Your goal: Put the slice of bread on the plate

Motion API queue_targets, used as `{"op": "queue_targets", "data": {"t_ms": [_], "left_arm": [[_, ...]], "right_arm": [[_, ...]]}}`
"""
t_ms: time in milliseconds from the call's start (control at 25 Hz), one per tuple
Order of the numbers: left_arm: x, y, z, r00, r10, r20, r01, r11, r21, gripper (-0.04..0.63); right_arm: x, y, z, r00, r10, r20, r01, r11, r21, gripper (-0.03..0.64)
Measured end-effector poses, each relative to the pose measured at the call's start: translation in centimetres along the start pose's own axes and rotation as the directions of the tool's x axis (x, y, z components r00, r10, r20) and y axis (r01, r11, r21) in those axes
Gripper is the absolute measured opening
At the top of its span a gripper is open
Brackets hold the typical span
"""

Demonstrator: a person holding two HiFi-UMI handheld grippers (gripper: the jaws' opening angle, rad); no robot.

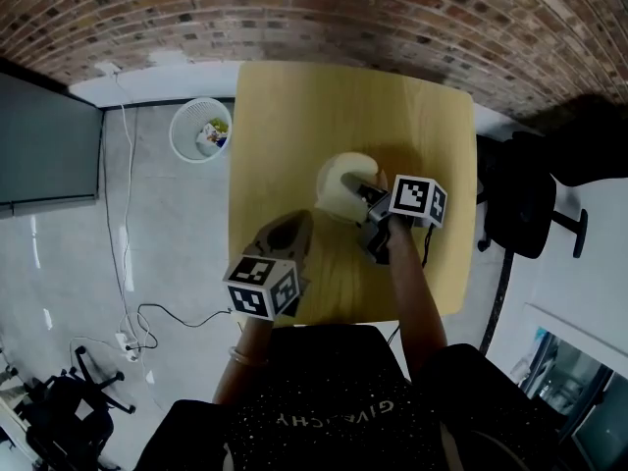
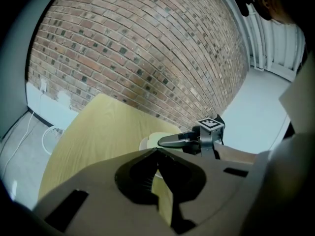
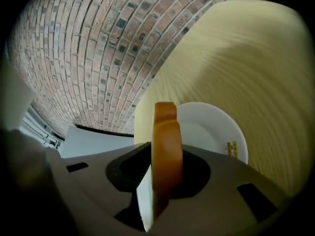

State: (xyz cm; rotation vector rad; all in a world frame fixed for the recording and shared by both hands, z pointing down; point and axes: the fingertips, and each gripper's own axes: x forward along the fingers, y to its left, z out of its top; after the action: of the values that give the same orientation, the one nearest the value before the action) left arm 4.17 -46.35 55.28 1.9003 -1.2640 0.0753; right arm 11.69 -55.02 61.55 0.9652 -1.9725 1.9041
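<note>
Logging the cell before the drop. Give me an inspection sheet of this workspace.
Surface: wooden table, carrying only the plate.
Job's things: slice of bread held upright on edge, not yet on the white plate.
Clutter: nothing seen on the table.
Grippers: right gripper shut on the slice of bread at the plate; left gripper shut, empty.
Cables: cable trailing over the floor left of the table.
Surroundings: brick wall, waste basket holding litter, black chair.

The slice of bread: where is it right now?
In the right gripper view the slice of bread stands on edge, clamped in the right gripper. It is held over the white plate near the middle of the table.
</note>
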Motion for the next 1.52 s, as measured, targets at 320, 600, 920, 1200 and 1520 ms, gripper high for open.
{"op": "queue_targets", "data": {"t_ms": [320,600,920,1200,1520], "left_arm": [[-0.8,-0.8,-0.2,1.0,-0.016,0.015,0.016,1.0,-0.001,0.01],[-1.8,-1.5,-0.7,0.999,-0.025,0.023,0.025,1.0,0.009,0.009],[-2.7,-2.6,-0.6,0.999,-0.045,0.025,0.044,0.998,0.04,0.009],[-2.6,-3.7,-0.3,0.997,-0.077,-0.024,0.079,0.994,0.08,0.01],[-2.2,-6.9,1.9,0.985,-0.17,-0.024,0.171,0.978,0.117,0.01]], "right_arm": [[-0.4,-1.2,0.2,0.984,-0.179,0.028,0.181,0.979,-0.092,0.19],[-1.3,-1.0,0.3,0.944,-0.308,0.119,0.329,0.909,-0.255,0.291],[-6.3,-2.9,1.8,0.841,-0.447,0.304,0.524,0.813,-0.255,0.301],[-10.7,-1.5,0.1,0.852,-0.305,0.426,0.396,0.907,-0.141,0.299],[-13.5,5.4,-3.1,0.835,0.15,0.53,-0.098,0.987,-0.125,0.202]]}}
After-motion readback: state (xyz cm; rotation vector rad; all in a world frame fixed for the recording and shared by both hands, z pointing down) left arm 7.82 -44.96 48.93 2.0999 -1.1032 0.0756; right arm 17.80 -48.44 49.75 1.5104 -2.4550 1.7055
